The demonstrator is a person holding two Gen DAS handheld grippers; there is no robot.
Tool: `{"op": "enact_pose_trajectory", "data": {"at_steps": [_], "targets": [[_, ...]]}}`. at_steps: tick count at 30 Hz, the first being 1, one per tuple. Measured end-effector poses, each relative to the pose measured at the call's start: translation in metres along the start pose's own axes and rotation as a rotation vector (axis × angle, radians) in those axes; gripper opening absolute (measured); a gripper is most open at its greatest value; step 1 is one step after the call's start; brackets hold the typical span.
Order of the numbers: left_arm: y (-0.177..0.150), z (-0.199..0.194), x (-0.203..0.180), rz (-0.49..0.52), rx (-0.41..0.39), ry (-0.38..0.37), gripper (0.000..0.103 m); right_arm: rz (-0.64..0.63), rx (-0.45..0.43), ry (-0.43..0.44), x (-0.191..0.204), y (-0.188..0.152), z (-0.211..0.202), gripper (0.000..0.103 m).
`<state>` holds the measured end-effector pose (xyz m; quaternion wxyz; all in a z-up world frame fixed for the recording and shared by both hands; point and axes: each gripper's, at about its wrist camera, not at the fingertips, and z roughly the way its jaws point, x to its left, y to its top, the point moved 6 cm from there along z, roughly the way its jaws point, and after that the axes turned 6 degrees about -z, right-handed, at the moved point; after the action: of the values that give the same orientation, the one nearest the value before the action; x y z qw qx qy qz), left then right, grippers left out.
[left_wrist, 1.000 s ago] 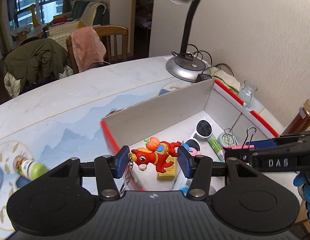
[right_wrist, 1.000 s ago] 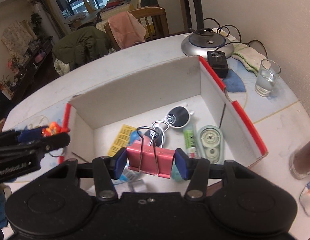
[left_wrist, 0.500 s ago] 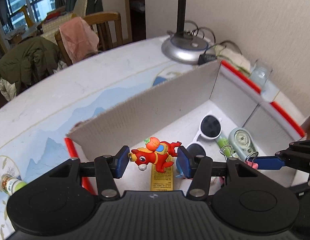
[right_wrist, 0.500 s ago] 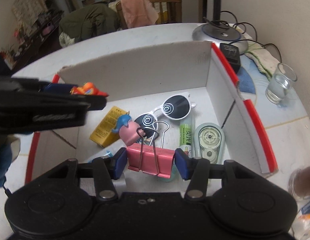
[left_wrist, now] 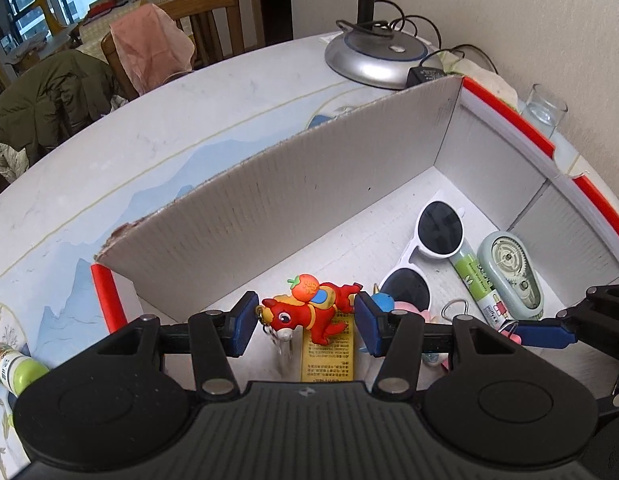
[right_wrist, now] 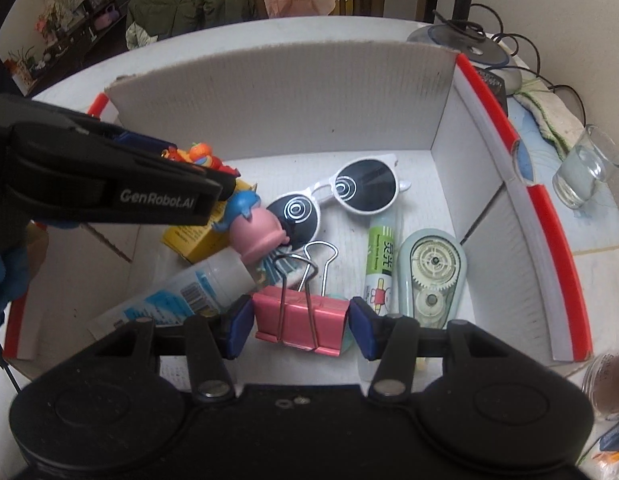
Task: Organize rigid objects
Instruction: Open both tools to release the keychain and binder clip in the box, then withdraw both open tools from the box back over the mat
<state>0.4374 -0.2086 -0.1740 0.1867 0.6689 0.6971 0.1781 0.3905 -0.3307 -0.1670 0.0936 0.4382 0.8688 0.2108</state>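
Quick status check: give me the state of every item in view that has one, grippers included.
Left gripper: shut on the red toy, above the box.
Right gripper: shut on the pink clip, above the box.
Box: open, partly filled.
Sunglasses: in box, folded, lenses up.
Tape dispenser: in box, lying flat.
Glue stick: in box, lying down.
White bottle: in box, on its side.
Glass: outside box, upright, part full.

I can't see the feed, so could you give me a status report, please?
Left gripper shut on red horse toy. Right gripper shut on pink binder clip. Both over box; sunglasses below.
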Motion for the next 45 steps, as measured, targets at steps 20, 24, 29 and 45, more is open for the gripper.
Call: {"op": "enact_pose_trajectory", "data": {"at_steps": [20, 24, 29, 45], "targets": [[-0.006, -0.004, -0.002, 0.007, 0.021, -0.028, 0.055, 0.012, -0.009, -0.011, 0.0, 0.001, -0.008, 0.057], [-0.007, -0.015, -0.003, -0.002, -0.006, -0.044, 0.059, 0.017, -0.026, -0.015, 0.001, 0.001, -0.015, 0.059], [-0.008, -0.03, 0.0, -0.023, -0.039, -0.051, 0.063, 0.02, -0.047, -0.019, 0.004, 0.001, -0.025, 0.06], [-0.03, -0.097, 0.03, -0.075, -0.154, -0.115, 0.063, 0.029, -0.156, -0.032, 0.035, 0.006, -0.073, 0.072]]}}
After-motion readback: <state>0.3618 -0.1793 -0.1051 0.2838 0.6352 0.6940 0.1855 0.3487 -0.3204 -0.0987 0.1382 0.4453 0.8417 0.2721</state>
